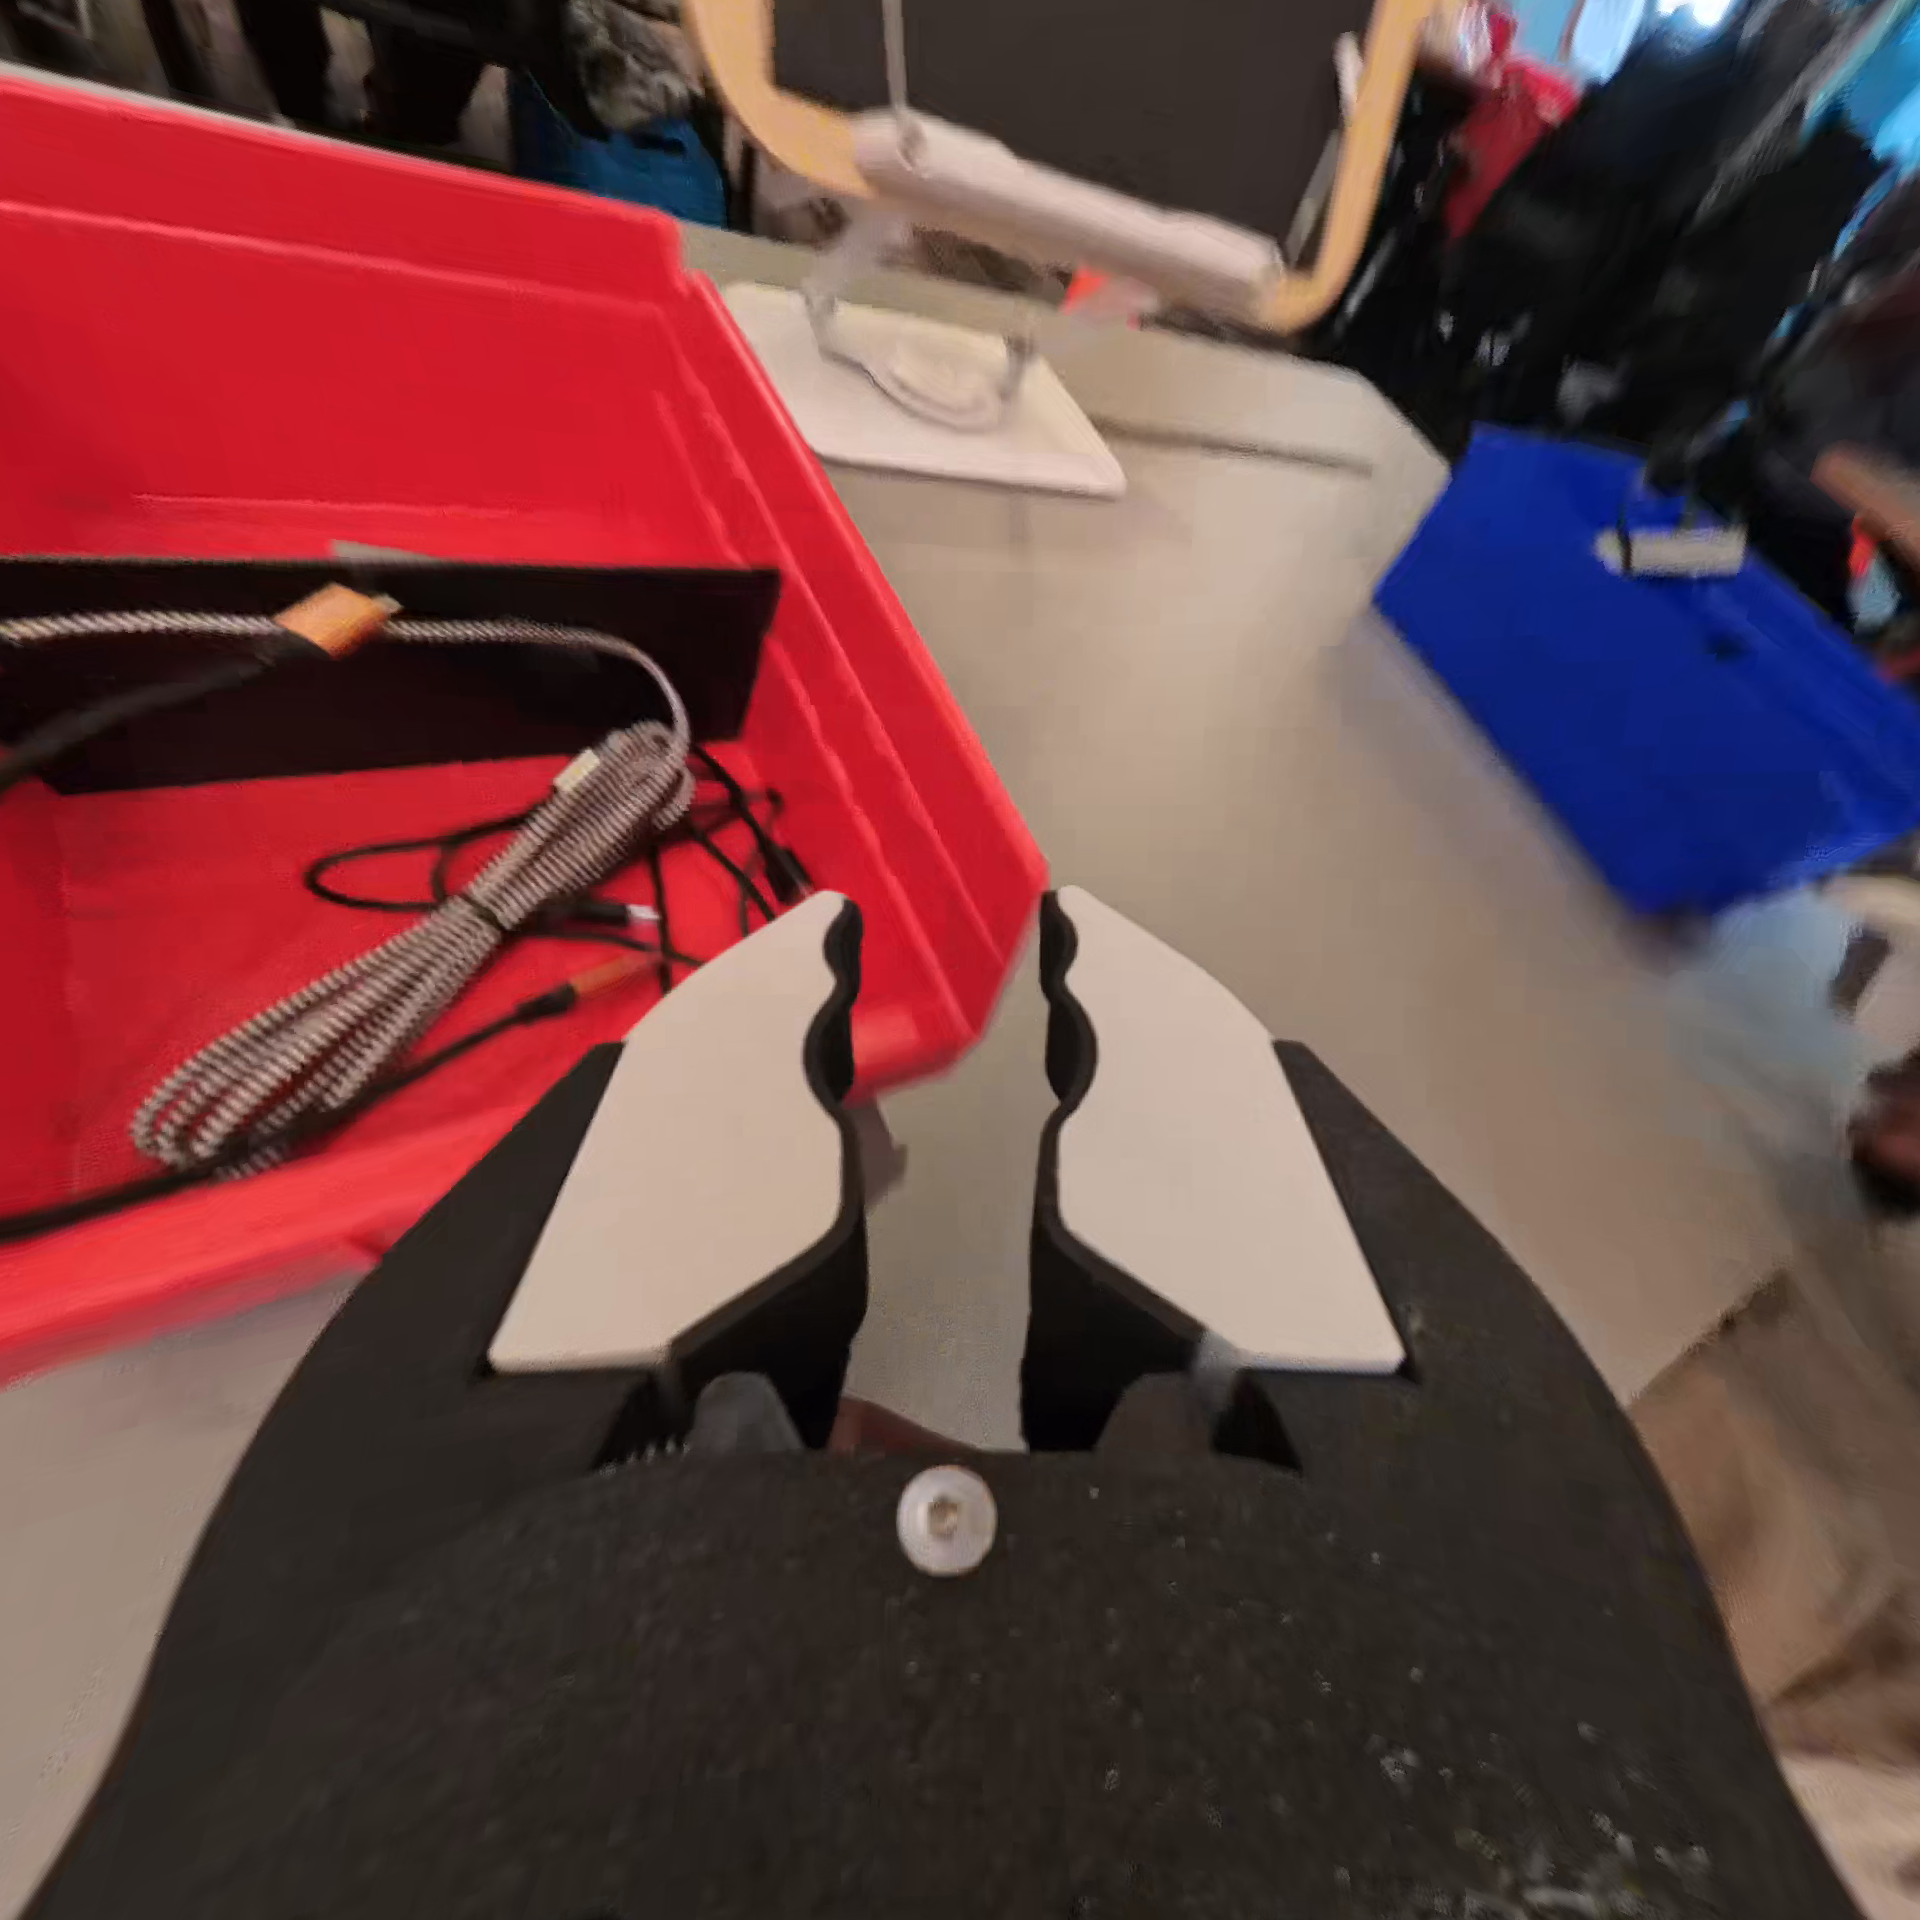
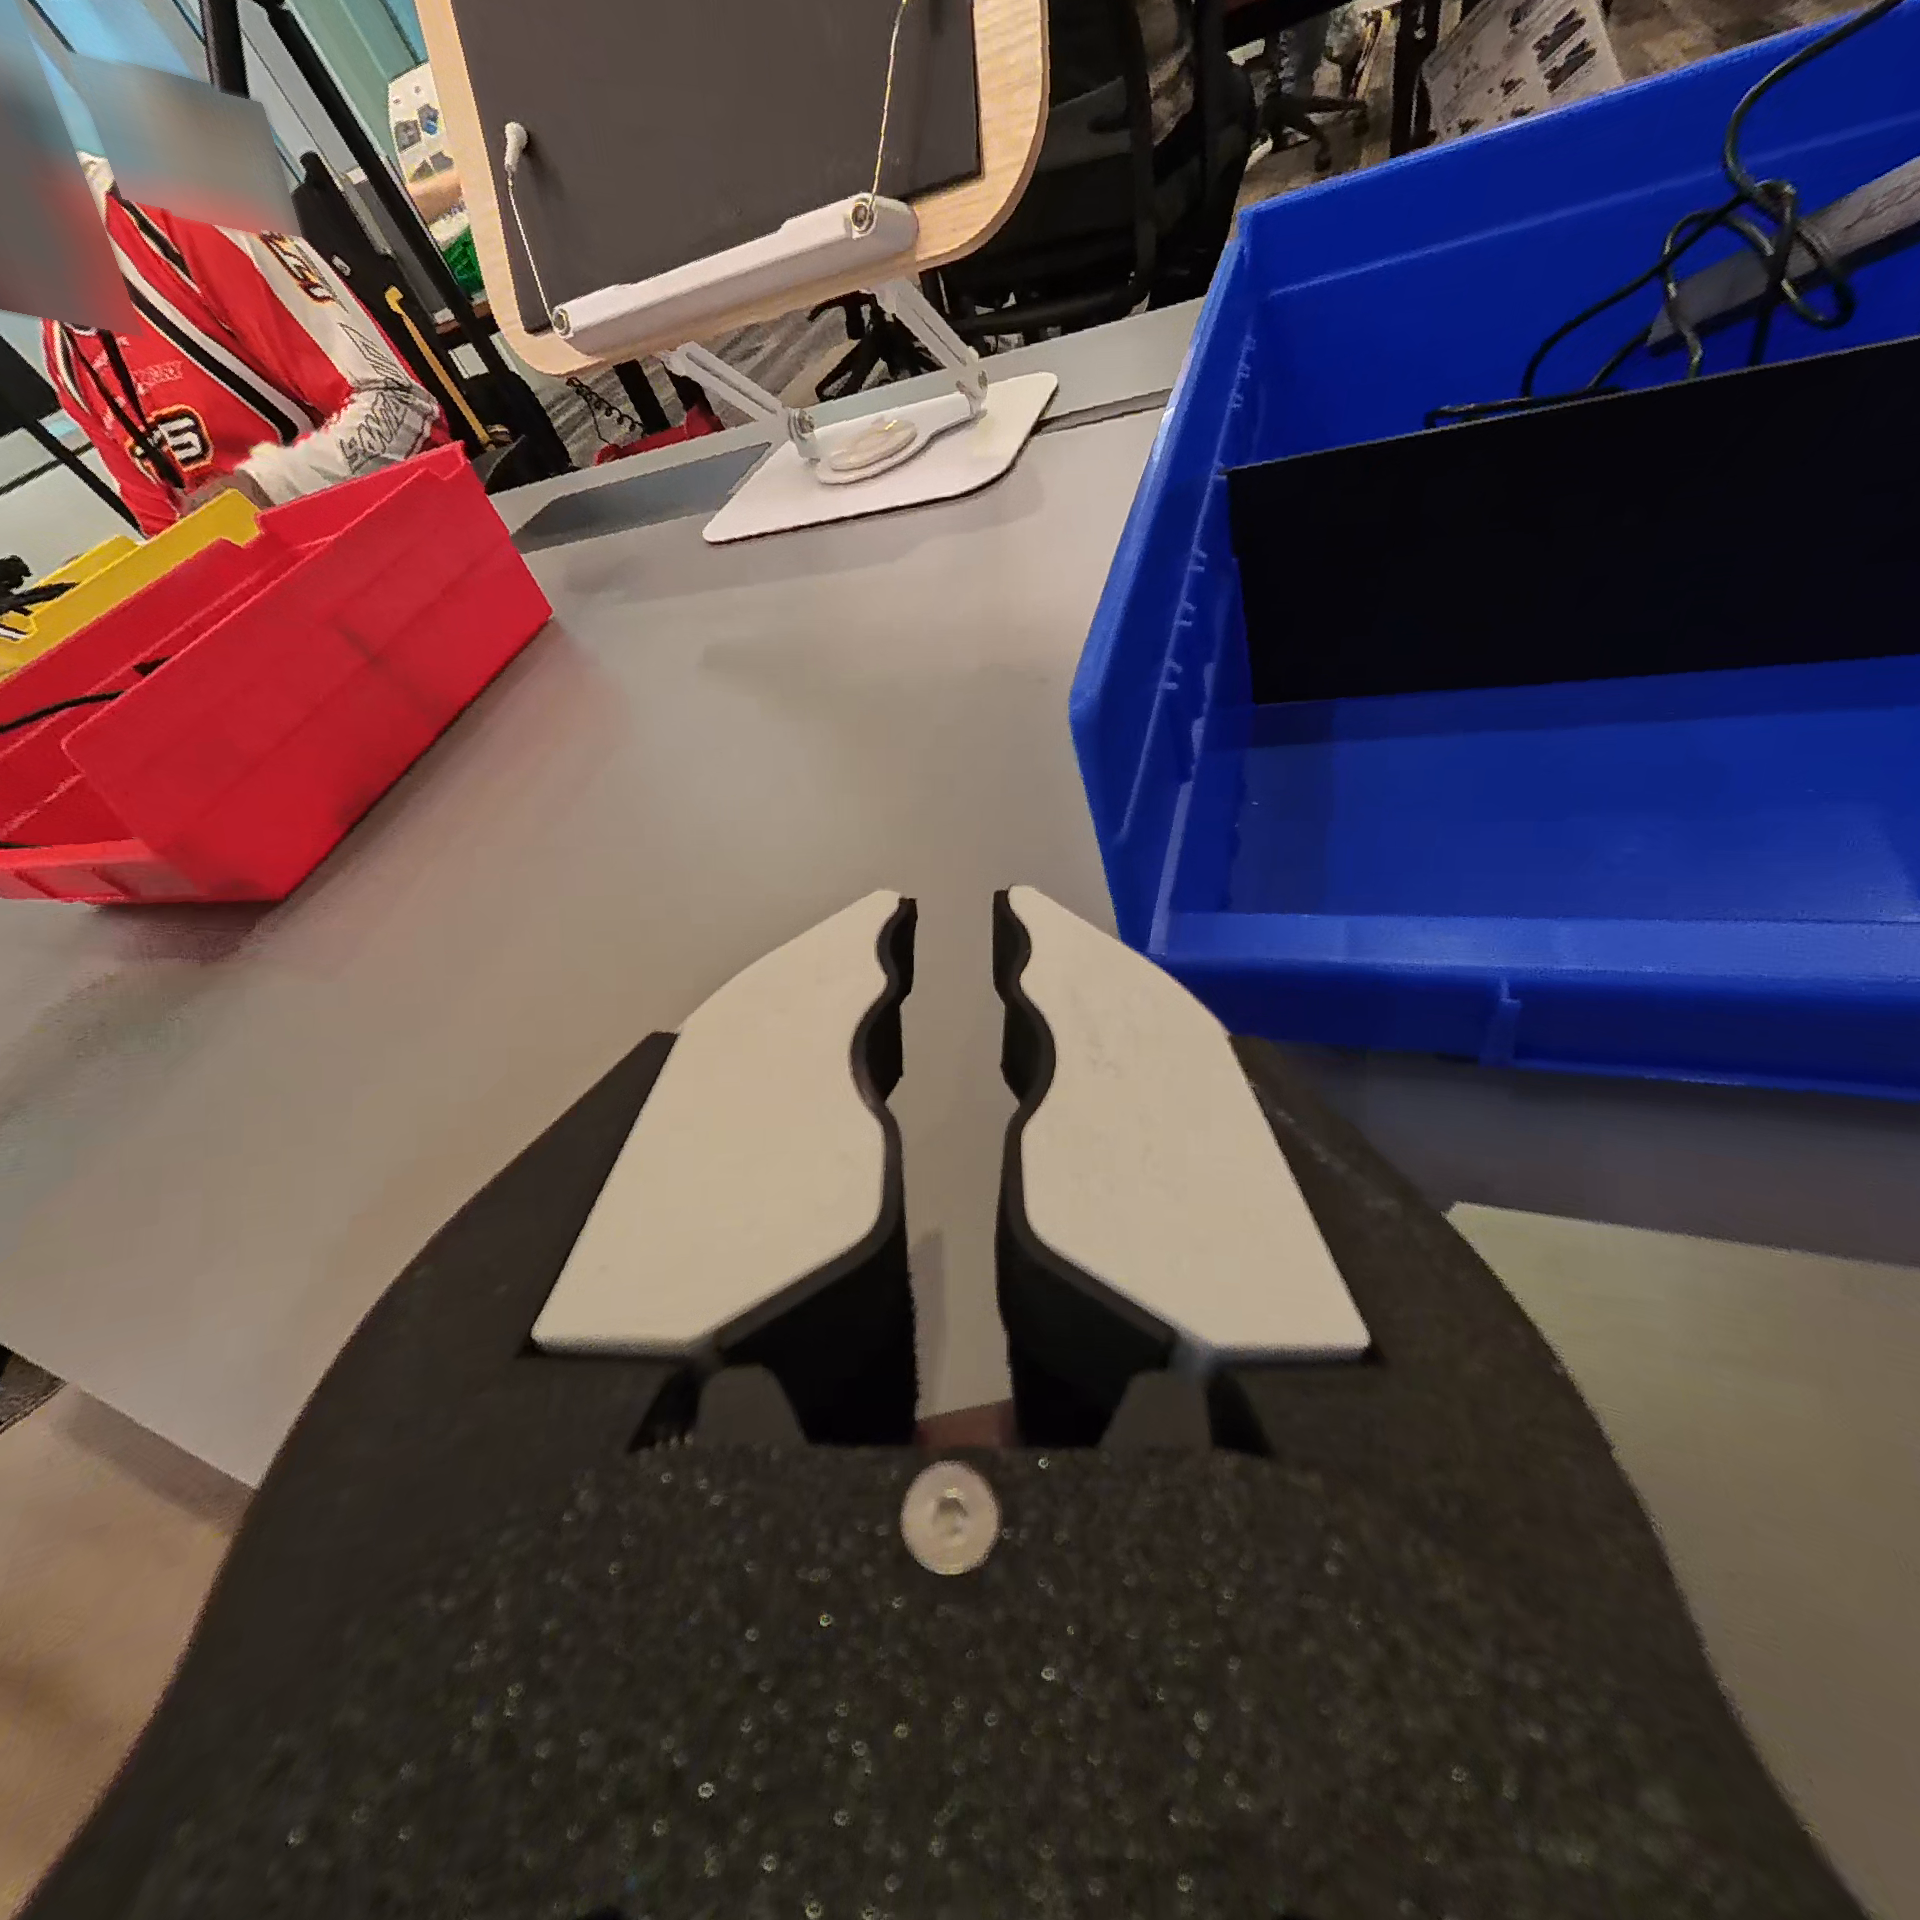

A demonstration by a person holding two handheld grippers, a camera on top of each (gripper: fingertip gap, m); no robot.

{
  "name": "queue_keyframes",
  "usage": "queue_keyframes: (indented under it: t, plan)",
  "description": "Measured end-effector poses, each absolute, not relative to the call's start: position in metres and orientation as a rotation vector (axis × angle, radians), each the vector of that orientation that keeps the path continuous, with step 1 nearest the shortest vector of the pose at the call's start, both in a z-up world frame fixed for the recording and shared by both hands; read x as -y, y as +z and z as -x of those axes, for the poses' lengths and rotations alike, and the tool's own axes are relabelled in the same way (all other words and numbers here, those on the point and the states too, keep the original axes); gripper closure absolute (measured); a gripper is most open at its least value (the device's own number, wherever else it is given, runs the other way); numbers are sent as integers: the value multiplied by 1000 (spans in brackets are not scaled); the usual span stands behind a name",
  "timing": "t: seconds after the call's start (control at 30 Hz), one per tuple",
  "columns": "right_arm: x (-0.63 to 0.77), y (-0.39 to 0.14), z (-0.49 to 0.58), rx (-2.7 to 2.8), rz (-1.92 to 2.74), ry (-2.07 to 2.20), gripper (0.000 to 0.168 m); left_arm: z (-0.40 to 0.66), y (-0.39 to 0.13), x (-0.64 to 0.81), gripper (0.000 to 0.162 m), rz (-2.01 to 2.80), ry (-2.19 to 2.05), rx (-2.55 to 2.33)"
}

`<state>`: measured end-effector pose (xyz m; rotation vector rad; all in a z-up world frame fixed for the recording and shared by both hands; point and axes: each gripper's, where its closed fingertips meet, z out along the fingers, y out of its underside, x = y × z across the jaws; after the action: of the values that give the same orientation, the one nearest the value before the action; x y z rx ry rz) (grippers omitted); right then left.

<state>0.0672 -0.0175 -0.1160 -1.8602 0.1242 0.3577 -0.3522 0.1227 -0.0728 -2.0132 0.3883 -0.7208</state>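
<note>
My left gripper point(image 1: 951, 920) is open and empty, above the near right corner of a red bin point(image 1: 416, 395). The bin holds a coiled black-and-white braided cable point(image 1: 416, 966), thin black cables point(image 1: 727, 831) and a black divider point(image 1: 468, 686). My right gripper point(image 2: 954, 914) is open by a narrow gap and empty. It hovers over the grey table point(image 2: 727, 779), just left of the near corner of a blue bin point(image 2: 1507, 997). That bin has a black divider point(image 2: 1558, 561) with a black cable point(image 2: 1766, 239) behind it. Its near compartment holds nothing.
A white stand point(image 2: 883, 468) holding a wood-framed dark board stands at the table's far side. The red bin point(image 2: 312, 707) sits at the left with a yellow bin point(image 2: 156, 561) behind it. A person in a red and white jersey point(image 2: 229, 332) stands beyond. The left wrist view is motion-blurred. Some 45 cm of space lies between my two pairs of fingers.
</note>
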Motion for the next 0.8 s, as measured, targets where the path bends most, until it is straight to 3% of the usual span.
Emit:
queue_keyframes:
  t: [0.17,0.3,0.6,0.73,0.8]
  plan:
    - [16,-115,-64,-136,1856,400,155,367,-99,-210,114,2171,-620,-197]
    - [18,-117,-62,-138,1862,420,155,367,-126,-248,113,2258,-548,-77]
    - [22,-122,-63,-150,1882,458,155,383,-124,-268,137,2171,-842,354]
    - [21,-124,-59,-143,1895,480,155,394,-130,-273,139,2175,-875,504]
    - [20,-125,-55,-132,1902,493,155,398,-133,-276,154,2183,-895,561]
